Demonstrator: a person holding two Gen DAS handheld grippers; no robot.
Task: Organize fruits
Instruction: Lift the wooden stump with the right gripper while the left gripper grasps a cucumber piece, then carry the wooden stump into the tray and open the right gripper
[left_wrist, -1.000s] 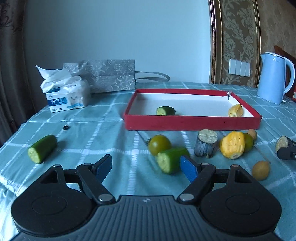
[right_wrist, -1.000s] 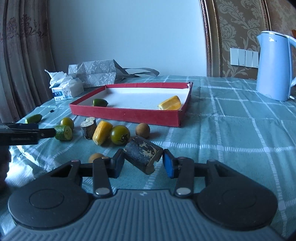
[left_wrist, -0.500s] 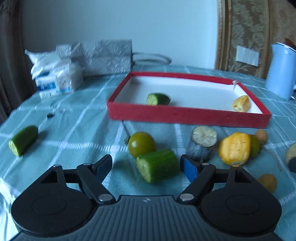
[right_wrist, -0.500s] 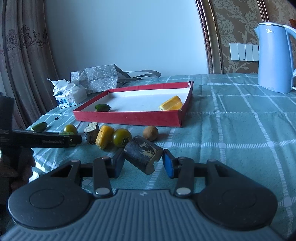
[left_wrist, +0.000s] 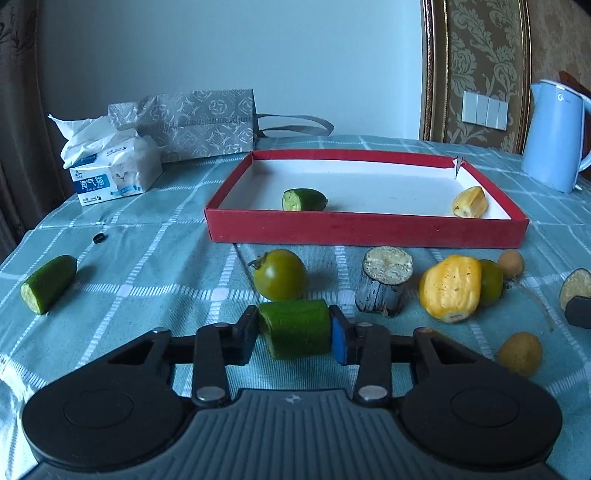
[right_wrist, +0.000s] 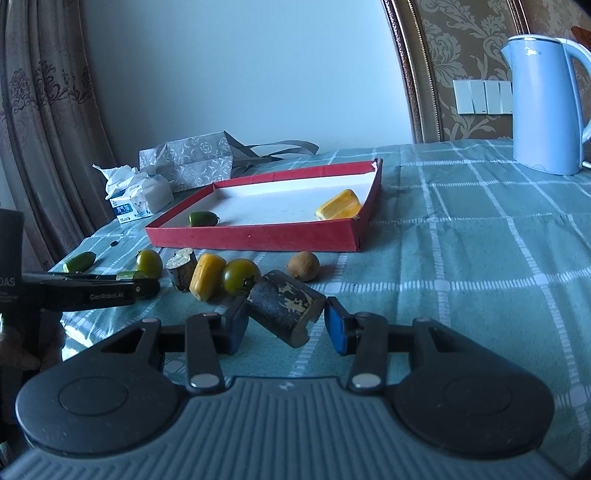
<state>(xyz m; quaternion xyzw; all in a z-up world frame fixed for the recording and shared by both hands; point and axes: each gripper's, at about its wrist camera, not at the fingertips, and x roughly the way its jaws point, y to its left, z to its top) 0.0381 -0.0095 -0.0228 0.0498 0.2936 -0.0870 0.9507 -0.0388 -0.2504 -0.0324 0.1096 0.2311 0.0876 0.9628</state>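
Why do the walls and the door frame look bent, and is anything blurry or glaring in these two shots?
Left wrist view: sharp, with a cool bluish cast; the gold frame bows from the fisheye lens; soft shadows lie under the green tomato. Right wrist view: also sharp; the curtain curves at the edge; the kettle shows bright but with no harsh glare.

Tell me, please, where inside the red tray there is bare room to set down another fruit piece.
The red tray holds only a cucumber piece near its front left and a yellow piece in its front right corner. The white floor between them and the whole back half are bare. The tablecloth in front of the tray is crowded with a green tomato and other pieces.
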